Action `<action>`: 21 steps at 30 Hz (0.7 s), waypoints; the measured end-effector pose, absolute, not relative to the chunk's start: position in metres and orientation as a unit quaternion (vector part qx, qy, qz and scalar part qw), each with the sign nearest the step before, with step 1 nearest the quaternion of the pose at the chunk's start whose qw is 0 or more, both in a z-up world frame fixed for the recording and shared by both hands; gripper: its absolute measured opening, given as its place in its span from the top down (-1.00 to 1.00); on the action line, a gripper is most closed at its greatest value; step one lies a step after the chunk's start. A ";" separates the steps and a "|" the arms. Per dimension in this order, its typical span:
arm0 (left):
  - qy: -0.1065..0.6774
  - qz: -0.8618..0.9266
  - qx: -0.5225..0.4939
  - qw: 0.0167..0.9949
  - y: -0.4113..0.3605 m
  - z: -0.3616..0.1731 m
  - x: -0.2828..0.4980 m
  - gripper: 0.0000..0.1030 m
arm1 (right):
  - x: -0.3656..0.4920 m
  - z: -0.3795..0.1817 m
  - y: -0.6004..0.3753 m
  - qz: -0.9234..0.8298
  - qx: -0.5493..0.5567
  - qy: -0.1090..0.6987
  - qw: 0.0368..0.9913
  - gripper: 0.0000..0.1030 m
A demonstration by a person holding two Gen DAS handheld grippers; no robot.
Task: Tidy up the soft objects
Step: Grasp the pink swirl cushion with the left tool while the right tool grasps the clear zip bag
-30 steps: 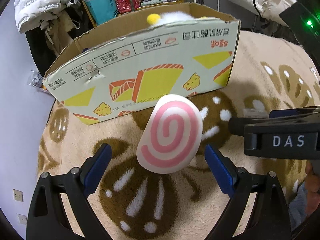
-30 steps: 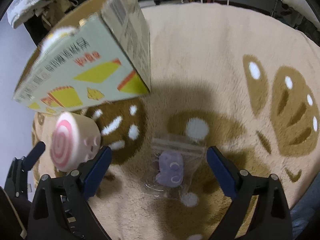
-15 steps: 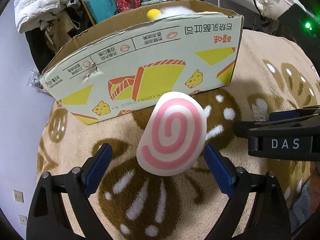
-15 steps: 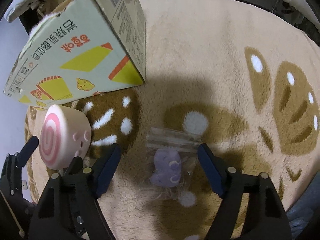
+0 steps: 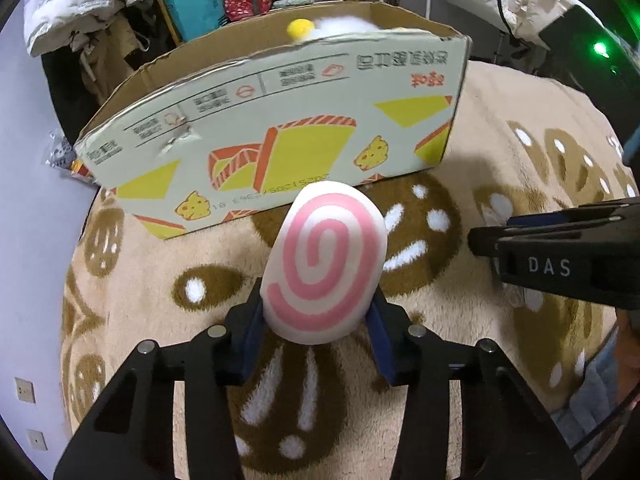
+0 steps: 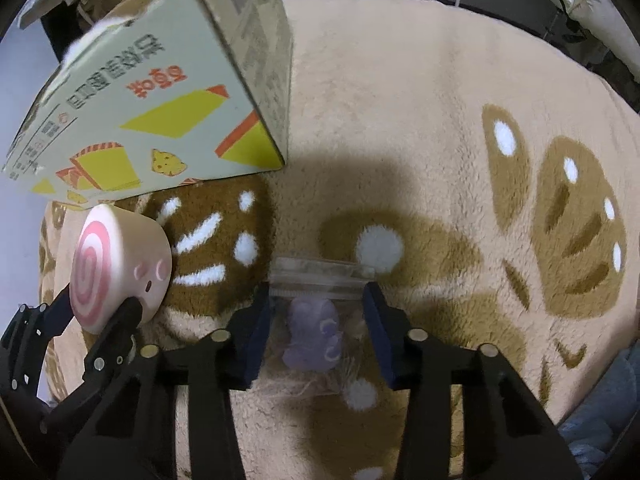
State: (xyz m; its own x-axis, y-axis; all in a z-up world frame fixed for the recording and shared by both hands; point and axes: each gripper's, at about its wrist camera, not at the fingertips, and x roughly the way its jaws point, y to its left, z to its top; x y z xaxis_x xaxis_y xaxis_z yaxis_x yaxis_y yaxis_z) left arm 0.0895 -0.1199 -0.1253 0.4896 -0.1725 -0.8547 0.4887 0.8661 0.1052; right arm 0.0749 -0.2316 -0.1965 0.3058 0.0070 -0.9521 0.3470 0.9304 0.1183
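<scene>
Pink-and-white swirl toy [image 5: 326, 264] sits between the blue pads of the left gripper [image 5: 320, 320] in the left wrist view. Both pads press on its lower flanks; the jaws have just been closing and now hold it at a narrow setting. The toy's swirl face is turned toward the camera. It stands on the beige rug [image 5: 140, 264], just in front of the box [image 5: 280, 128]. The box is open at the top, with a white plush [image 5: 344, 26] and a yellow ball [image 5: 299, 29] showing above its rim. The right gripper's black body, marked DAS, enters from the right edge, apart from the toy.

Right wrist view: the right gripper [image 6: 316, 320] points down at a clear bag [image 6: 320, 280] lying flat on the rug [image 6: 400, 100]. A purple toy [image 6: 314, 332] is inside the bag, midway between the pads. The jaws have just been closing; each pad meets a side edge of the bag, whose film is bunched inward, so the bag is held. The pads do not reach the purple toy itself. To the left, the swirl toy [image 6: 116, 268] is seen side-on, clamped in the left gripper [image 6: 96, 312], with a small face on its side. The box [image 6: 152, 112] stands beyond, its corner nearest the camera.
</scene>
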 end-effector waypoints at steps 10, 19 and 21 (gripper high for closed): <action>0.467 -0.175 0.149 0.854 -0.106 -0.119 0.092 0.14 | 0.068 -0.184 -0.228 -0.106 0.136 0.586 0.792 0.44; 0.453 -0.166 0.144 0.864 -0.095 -0.102 0.079 0.18 | 0.051 -0.160 -0.235 -0.115 0.118 0.568 0.806 0.74; 0.453 -0.158 0.141 0.866 -0.088 -0.098 0.076 0.18 | 0.048 -0.156 -0.240 -0.119 0.117 0.565 0.808 0.78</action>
State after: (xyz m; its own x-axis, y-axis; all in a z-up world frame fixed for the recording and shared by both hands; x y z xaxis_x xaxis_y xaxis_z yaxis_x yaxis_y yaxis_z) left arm 0.0764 -0.0875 -0.0985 0.5407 -0.1455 -0.8285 0.4010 0.9104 0.1017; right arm 0.0482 -0.2400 -0.1563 0.3322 -0.0604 -0.9413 0.3240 0.9445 0.0538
